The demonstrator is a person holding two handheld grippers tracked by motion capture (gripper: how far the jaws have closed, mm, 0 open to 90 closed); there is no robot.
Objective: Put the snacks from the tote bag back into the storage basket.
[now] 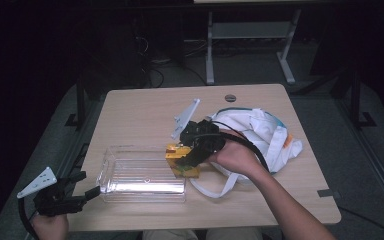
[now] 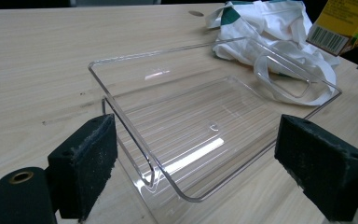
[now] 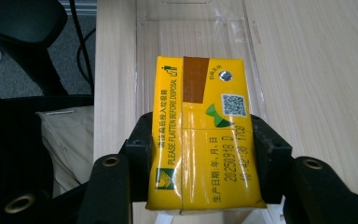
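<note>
A yellow drink carton (image 3: 203,135) sits between the two black pads of my right gripper (image 3: 204,144), which is shut on it. In the high view the right gripper (image 1: 192,157) holds the carton (image 1: 180,159) just past the right end of a clear plastic tray (image 1: 111,165). The carton (image 2: 342,25) also appears at the top right of the left gripper view. My left gripper (image 1: 87,186) rests at the table's front left corner, open, its pads (image 2: 86,163) on either side of the tray's near corner (image 2: 168,184) without touching it.
A white cloth bag (image 1: 265,135) with long straps lies right of the tray, under the right hand. The bag (image 2: 270,32) lies beyond the tray in the left gripper view. A grey three-cornered plate (image 1: 186,117) rides on the right gripper. The table edge (image 3: 103,93) runs at the left.
</note>
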